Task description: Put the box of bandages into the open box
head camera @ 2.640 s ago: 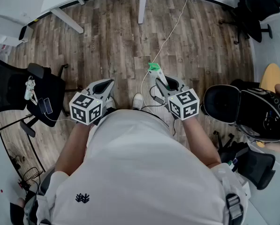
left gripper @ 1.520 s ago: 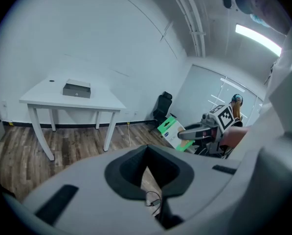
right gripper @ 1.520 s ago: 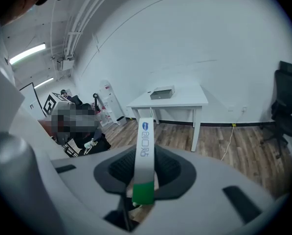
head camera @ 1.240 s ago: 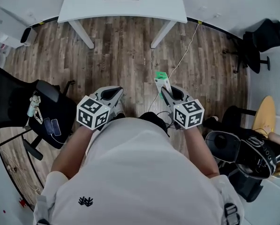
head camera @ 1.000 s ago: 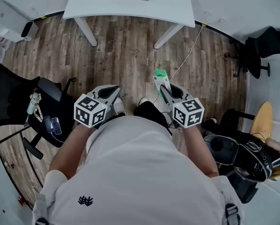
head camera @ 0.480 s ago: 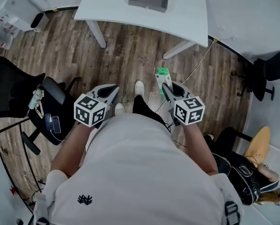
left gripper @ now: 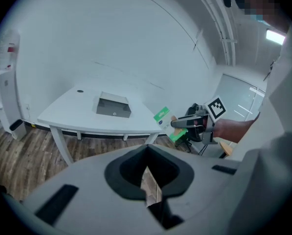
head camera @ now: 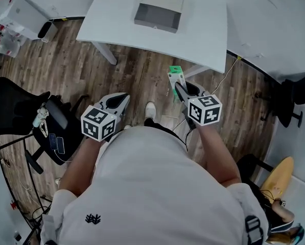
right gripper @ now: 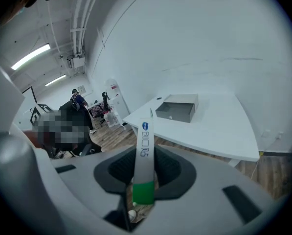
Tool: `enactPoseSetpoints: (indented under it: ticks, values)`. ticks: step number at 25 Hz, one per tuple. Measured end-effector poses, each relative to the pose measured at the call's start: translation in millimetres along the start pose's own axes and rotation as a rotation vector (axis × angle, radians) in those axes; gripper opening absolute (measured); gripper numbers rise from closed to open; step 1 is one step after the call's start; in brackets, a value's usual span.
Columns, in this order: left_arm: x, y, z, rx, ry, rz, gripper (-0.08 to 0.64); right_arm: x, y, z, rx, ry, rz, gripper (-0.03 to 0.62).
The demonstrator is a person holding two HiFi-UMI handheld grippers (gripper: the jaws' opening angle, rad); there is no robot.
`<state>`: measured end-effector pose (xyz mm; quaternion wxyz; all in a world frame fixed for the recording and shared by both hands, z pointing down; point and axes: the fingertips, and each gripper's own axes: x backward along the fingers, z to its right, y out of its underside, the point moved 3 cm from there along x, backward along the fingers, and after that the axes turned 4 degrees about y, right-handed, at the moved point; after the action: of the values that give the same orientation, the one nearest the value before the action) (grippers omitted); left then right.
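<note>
The box of bandages (head camera: 175, 77) is clamped edge-on between the jaws of the right hand-held gripper (head camera: 178, 88). It is a thin white carton with 1 green end, and it is held clear of the worktop (head camera: 203, 32), just short of its near edge and above the wooden floor (head camera: 137, 70). The open box (head camera: 159, 15), grey and shallow, is set on the worktop, well in from that near edge and towards the far side. The left hand-held gripper (head camera: 121, 99) is carried a little further back from the worktop than the right one. Its 2 jaws are drawn together, and nothing is gripped between them.
</note>
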<state>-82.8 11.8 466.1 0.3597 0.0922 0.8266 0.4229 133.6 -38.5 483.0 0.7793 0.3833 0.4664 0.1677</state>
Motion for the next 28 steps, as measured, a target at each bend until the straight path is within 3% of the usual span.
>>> enactPoseSetpoints:
  ticks: [13,20,28]
  values:
    - [-35,-32,-7,0.024,-0.049,0.015,0.003,-91,-98,80,-0.012,0.022,0.049,0.086]
    - [-28,-43,-47,0.033,-0.036,0.024,0.003,-132,-132,98,-0.045,0.083,0.055,0.086]
    - [-21,-76,-100,-0.017,0.012,0.023,0.003,-178,-161,114,-0.071,0.181,0.025,0.086]
